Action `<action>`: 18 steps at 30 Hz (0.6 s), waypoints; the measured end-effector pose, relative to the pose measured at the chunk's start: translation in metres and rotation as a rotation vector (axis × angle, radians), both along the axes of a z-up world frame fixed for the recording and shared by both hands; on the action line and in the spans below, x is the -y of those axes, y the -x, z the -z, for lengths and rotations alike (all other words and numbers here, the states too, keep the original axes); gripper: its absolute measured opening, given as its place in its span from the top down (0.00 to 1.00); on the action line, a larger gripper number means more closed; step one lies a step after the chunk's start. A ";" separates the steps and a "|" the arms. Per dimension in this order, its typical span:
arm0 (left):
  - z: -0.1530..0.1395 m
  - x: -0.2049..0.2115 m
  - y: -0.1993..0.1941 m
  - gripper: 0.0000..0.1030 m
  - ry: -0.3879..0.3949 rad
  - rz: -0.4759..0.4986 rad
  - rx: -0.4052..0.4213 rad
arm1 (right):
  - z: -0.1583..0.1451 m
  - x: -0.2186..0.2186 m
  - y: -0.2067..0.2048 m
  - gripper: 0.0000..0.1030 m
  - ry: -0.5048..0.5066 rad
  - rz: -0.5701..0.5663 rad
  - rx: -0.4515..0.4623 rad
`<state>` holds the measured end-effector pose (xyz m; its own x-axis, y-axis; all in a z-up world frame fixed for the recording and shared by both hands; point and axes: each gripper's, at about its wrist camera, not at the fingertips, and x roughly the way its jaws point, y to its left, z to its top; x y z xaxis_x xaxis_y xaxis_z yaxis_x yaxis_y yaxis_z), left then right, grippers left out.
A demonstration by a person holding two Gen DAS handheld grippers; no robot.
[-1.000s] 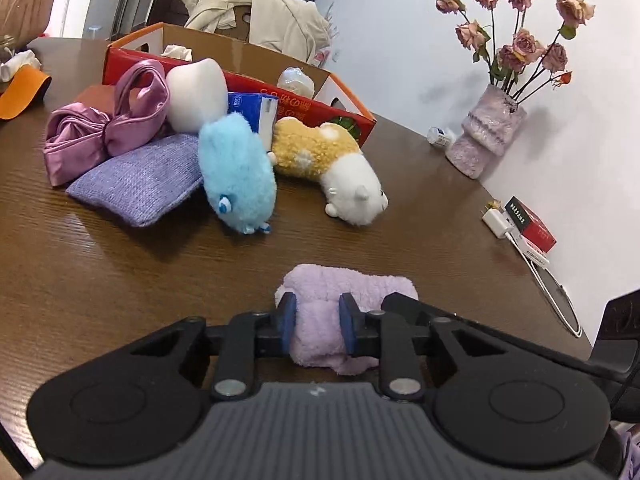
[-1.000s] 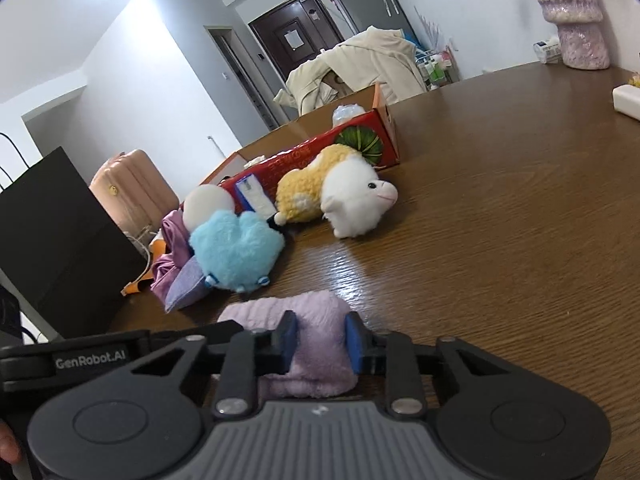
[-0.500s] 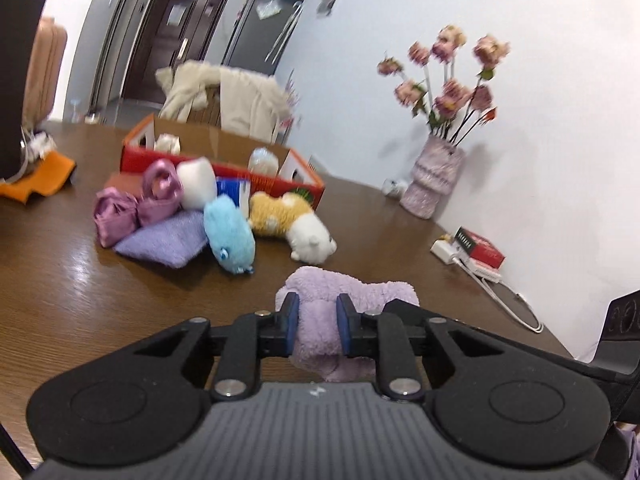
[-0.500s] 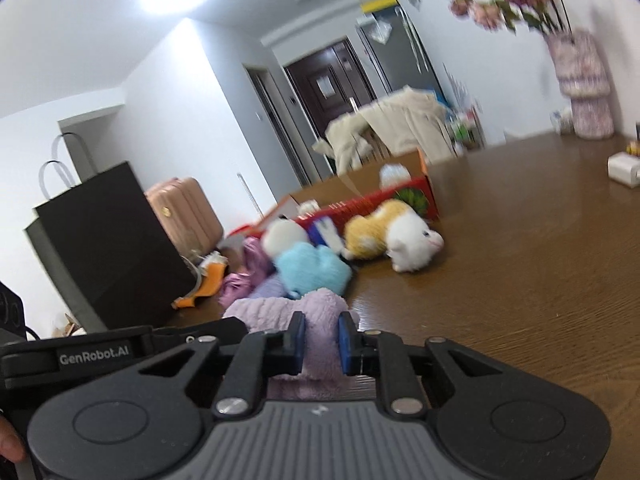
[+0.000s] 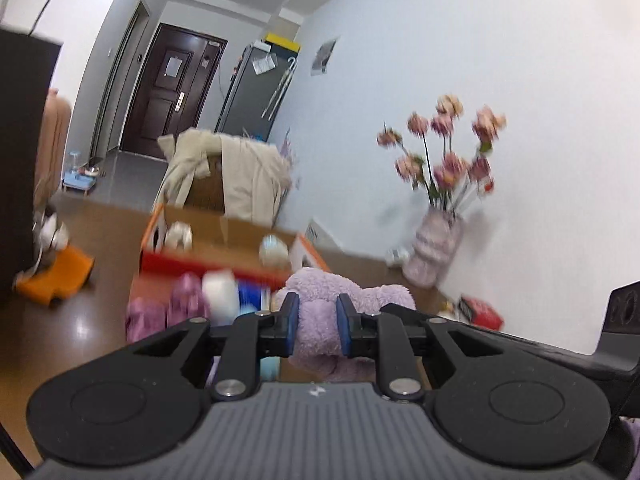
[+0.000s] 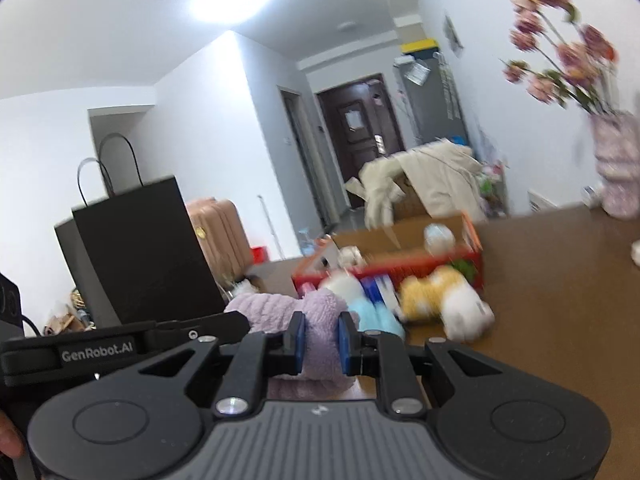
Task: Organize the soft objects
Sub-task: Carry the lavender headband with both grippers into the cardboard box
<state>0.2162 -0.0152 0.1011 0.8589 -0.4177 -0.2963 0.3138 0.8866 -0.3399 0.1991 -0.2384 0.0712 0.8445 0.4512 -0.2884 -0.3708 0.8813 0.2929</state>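
Basically the brown table (image 6: 568, 280) carries the open red-sided cardboard box (image 6: 404, 240) at the back, likely the drop spot, with the plush pile against its front: yellow-white toy (image 6: 444, 296), blue toy (image 6: 374, 316). Lilac fluffy towel (image 5: 320, 312) hangs above the table between 2 grippers, 1 per end, probably so it stays spread and doesn't sag. Left gripper (image 5: 317, 330) and right gripper (image 6: 322, 342) both have jaws narrow, pinching the pile.

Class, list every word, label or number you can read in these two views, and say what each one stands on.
"GenRobot.AI": white lettering on the black body of the left gripper, seen in the right wrist view.
Papers on the dark fridge, the notice on the door and print on the red box: too blurred to read.
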 end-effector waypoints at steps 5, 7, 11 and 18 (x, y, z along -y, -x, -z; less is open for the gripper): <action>-0.048 -0.011 -0.094 0.80 0.009 -0.056 0.004 | -0.053 -0.012 -0.093 0.84 0.011 -0.055 0.006; -0.061 -0.011 -0.131 0.80 -0.012 -0.077 0.007 | -0.069 -0.017 -0.137 0.84 0.030 -0.058 0.003; -0.071 -0.011 -0.230 0.80 -0.080 -0.100 -0.038 | -0.092 -0.026 -0.236 0.84 0.038 -0.072 -0.054; -0.008 -0.022 -0.394 0.94 -0.113 -0.135 -0.282 | -0.052 -0.047 -0.417 0.84 0.105 -0.051 -0.269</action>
<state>0.6099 0.0070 0.1088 0.7819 -0.2570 -0.5679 0.0988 0.9506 -0.2942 0.6160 -0.1915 0.1234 0.7084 0.4468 -0.5464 -0.3370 0.8943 0.2945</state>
